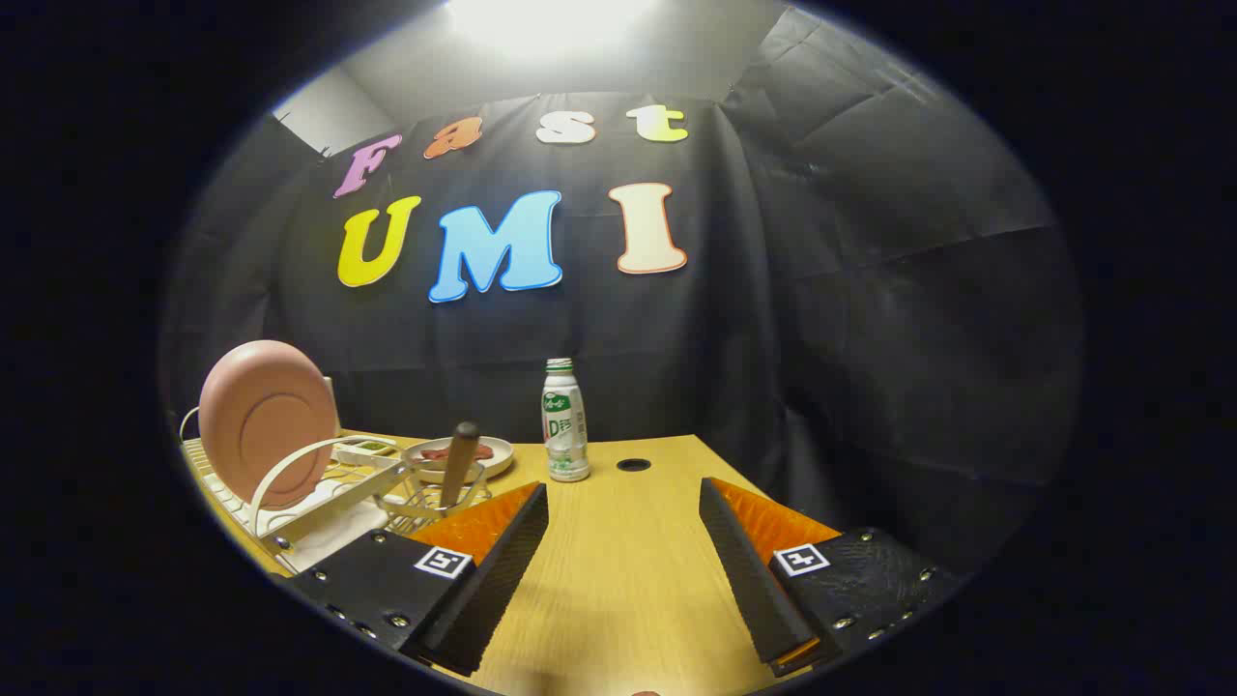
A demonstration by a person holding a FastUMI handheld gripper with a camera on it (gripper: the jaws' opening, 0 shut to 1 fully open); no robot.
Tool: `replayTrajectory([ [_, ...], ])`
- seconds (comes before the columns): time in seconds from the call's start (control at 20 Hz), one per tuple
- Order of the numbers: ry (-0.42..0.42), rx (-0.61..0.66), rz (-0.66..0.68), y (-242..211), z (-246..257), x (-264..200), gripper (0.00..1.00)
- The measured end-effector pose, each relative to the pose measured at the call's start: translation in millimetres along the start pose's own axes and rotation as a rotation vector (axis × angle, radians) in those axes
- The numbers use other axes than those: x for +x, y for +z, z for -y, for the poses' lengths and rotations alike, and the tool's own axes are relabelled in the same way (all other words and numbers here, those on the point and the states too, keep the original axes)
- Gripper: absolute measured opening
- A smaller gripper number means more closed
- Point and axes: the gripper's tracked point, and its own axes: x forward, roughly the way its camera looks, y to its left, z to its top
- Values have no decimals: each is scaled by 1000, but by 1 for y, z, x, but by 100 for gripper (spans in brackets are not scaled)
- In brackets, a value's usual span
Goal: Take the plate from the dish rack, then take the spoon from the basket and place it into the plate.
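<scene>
Pink plate (263, 421) upright in white dish rack (319, 503), left of fingers. Spoon (460, 457) handle-up in wire basket (430, 501) just beside rack. Second plate (503, 459) and bottle (565, 421) beyond on worktop (618, 570). Hand-held gripper (623, 580) released, fingers wide apart, nothing between.

Pink round plate (266, 420) stands on edge in the white dish rack (319, 503), its underside and foot ring facing us, at the left of the frame on the worktop. Just right of the rack sits a small wire basket (425, 500), and the spoon (459, 456) stands upright in it, brown handle poking up, bowl end hidden inside. Rack and basket lie ahead and to the left of the gripper (623, 503), whose jaws are wide apart with nothing between them.
</scene>
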Motion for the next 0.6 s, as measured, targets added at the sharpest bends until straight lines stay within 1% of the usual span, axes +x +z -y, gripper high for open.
replayTrajectory([
  [0.05,-17,-9,9,11,7,-1,98],
  [0.15,-26,-22,36,37,16,-10,98],
  [0.3,-33,-36,54,73,20,-37,98],
  [0.45,-19,-36,66,105,6,-68,97],
  [0.6,29,-34,58,131,-27,-93,98],
])
